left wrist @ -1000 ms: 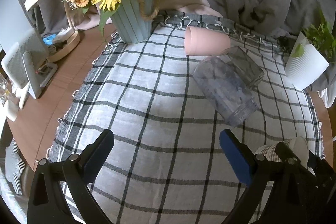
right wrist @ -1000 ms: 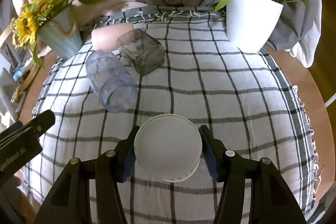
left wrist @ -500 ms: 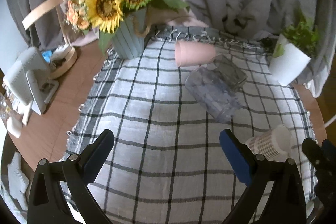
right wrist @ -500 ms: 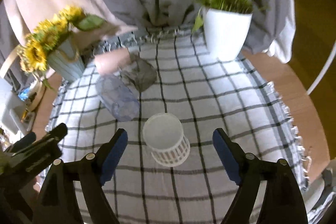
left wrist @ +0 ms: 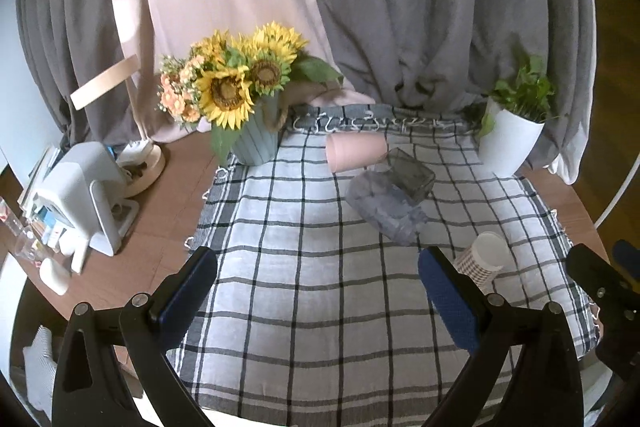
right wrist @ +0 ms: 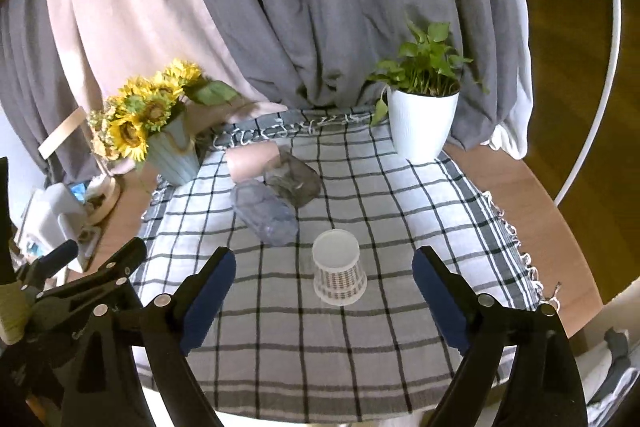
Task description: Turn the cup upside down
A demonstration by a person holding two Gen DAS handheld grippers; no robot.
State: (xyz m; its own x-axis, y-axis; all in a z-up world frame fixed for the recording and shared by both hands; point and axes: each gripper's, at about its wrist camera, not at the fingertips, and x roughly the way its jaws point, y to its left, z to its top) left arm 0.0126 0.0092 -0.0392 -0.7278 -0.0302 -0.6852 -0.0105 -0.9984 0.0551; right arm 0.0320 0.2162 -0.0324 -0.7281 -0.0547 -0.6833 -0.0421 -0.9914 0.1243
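Observation:
A white paper cup (right wrist: 339, 269) with a dotted band stands upside down on the checked cloth, its base up. It also shows in the left wrist view (left wrist: 482, 261) at the right. My right gripper (right wrist: 324, 301) is open and empty, pulled back above the table's near edge, with the cup standing apart ahead between its fingers. My left gripper (left wrist: 318, 291) is open and empty over the cloth's near left part.
A pink cup (right wrist: 251, 161), a clear bluish cup (right wrist: 265, 211) and a dark glass (right wrist: 295, 179) lie on their sides at mid-cloth. A sunflower vase (right wrist: 172, 151) stands back left, a white plant pot (right wrist: 422, 125) back right. White appliances (left wrist: 82, 199) sit at the table's left.
My right gripper opened, let go of the upturned paper cup and drew back and up. My left gripper also drew back from the table.

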